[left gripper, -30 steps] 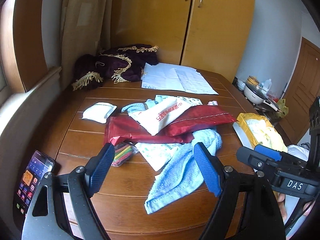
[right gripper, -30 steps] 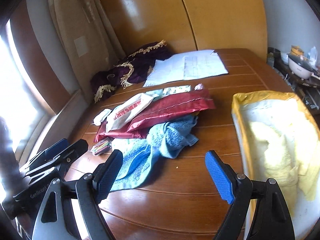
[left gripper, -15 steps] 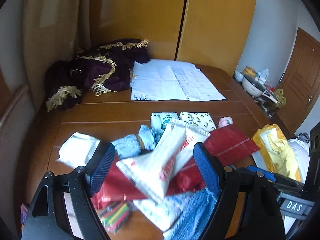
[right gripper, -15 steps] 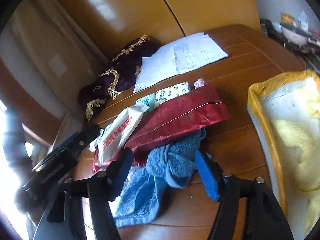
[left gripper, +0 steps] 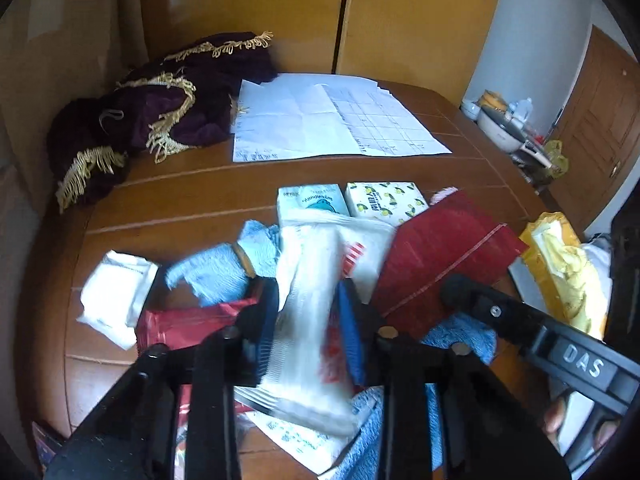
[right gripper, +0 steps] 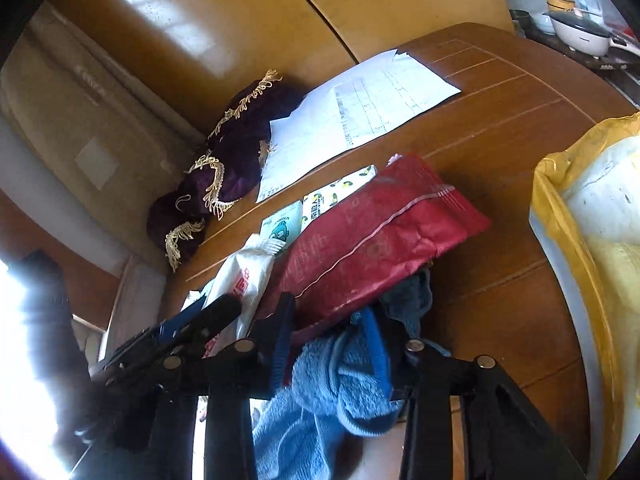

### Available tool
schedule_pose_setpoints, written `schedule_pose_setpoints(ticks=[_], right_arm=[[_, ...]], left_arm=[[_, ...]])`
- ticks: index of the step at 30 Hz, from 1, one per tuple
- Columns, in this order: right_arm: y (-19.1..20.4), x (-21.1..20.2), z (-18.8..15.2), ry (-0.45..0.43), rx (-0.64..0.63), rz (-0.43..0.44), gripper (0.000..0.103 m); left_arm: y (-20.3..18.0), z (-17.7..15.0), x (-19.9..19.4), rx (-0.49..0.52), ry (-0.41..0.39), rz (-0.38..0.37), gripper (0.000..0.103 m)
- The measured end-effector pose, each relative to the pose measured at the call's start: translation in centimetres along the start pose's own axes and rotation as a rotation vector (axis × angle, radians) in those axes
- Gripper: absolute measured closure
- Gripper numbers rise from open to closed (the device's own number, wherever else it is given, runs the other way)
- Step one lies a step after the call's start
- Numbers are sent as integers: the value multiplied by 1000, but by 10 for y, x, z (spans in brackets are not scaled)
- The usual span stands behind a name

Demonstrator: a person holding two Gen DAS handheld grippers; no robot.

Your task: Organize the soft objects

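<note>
left wrist: left gripper [left gripper: 308,320] jaws clamp white packet [left gripper: 308,300].

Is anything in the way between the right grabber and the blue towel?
No. The right gripper has its fingers already around a bunched fold of the blue towel. The red packet lies on the towel's far part, so that may drag.

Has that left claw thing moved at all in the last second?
Yes. The left gripper has gone forward across the table toward the wardrobe, and its fingers have closed on the white packet.
</note>
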State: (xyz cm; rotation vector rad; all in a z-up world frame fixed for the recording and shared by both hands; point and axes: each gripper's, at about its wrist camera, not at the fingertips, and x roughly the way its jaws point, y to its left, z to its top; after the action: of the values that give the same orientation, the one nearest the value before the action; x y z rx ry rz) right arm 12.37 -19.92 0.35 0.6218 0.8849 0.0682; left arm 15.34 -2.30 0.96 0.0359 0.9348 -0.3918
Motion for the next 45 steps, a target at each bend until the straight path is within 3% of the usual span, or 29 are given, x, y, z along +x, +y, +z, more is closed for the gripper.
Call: schedule_pose_setpoints(ticks=[10,14,23,32,38,45], right_arm=[[1,14,3,9,39,34,63],[1,14,2,-18,39,30,78],[19,-49,-13,-159,-78,82,89],[17,-76,-35,-105,-167,162,90],[14,-110,-49,-117,-227,181,90],[-5,-150,-50,-139,-260,164,90]], left_arm=[[6,-15,-10,-98,-40,-42,87],[7,-19,-16,-114,-59,-45,88],[5,-38,-57,-169,-153,-49,89],[-7,-64,-78,-194,-167,-65,89],[-14,-71,-96,-209,-185,-102,89],[-55,-65,-114,-152,-210,-162,89]])
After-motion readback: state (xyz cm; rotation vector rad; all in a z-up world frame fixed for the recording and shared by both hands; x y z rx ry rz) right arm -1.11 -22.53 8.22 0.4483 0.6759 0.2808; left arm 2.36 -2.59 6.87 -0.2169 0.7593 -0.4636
